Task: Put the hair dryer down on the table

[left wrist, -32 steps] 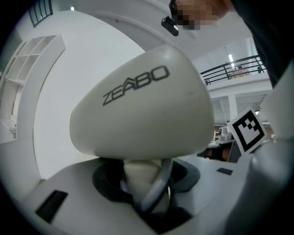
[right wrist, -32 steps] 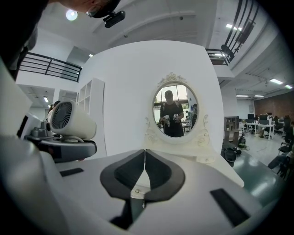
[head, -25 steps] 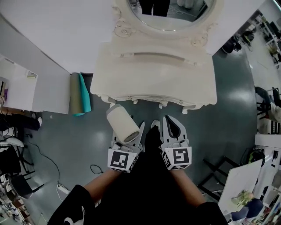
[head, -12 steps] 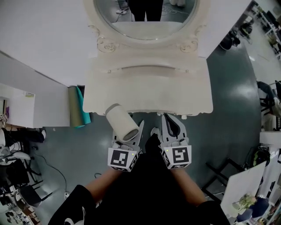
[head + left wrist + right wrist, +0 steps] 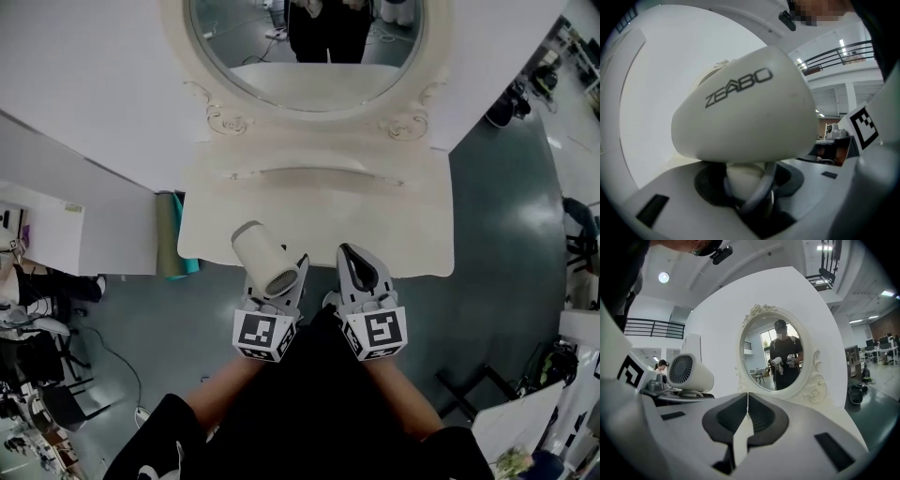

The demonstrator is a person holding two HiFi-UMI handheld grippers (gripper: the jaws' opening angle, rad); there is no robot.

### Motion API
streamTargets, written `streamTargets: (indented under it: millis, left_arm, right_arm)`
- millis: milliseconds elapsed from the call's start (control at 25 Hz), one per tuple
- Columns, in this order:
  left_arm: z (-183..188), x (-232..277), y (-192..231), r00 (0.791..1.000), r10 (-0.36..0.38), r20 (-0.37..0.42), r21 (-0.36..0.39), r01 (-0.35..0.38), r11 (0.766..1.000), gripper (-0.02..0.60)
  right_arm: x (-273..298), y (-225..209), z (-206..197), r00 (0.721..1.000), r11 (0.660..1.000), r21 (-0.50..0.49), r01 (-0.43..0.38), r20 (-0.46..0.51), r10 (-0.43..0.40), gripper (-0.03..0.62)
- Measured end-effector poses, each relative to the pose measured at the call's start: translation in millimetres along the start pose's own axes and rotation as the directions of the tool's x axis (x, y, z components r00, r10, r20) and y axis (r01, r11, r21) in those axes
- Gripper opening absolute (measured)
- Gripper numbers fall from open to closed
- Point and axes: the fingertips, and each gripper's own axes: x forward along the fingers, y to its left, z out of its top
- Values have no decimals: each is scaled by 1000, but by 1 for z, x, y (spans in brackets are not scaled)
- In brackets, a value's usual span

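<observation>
We grip the cream cylindrical plastic hair dryer [image 5: 262, 257] by its handle in the left tongs [image 5: 287, 277], right tongs [image 5: 352, 257] closed empty, both advanced so the dryer now reaches over the front edge of the cream carved surface [image 5: 398, 230].

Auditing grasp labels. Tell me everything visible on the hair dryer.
The hair dryer is a stubby off-white barrel, seemingly matte plastic, with grey ZEABO lettering on its side and a round slotted grille on the end facing the person. The left gripper clamps its handle. It is held in the air, tilted, over the front edge of the dressing table, not resting on it.
</observation>
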Motion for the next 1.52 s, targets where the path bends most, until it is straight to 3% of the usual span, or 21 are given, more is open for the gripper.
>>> streamTargets:
  millis: [240, 520, 760, 880, 1080, 1400, 1520]
  left_arm:
    - [-4, 29, 5, 999, 32, -27, 1, -32, 999, 183]
    - [-12, 51, 14, 997, 42, -70, 5, -42, 999, 183]
    - [-23, 73, 25, 995, -5, -104, 13, 7, 1000, 183]
    - [-32, 86, 30, 991, -30, -131, 40, 36, 999, 183]
    - [-63, 103, 40, 972, -72, -222, 24, 79, 997, 183]
    - [-90, 124, 54, 947, -121, -298, 33, 136, 990, 183]
    - [-104, 134, 61, 929, -136, -345, 63, 168, 984, 183]
  right_arm:
    - [19, -29, 16, 999, 1000, -1, 6, 33, -6, 18]
    - [35, -42, 1, 1000, 1000, 24, 15, -3, -15, 18]
    - [52, -47, -7, 999, 1000, -6, 29, -31, -29, 18]
    - [59, -52, -11, 999, 999, 47, 26, -32, -25, 18]
    - [70, -51, -24, 998, 999, 27, 34, -53, -32, 18]
    - [95, -54, -35, 995, 998, 17, 53, -84, -51, 18]
    - [105, -57, -36, 994, 997, 35, 67, -92, -64, 18]
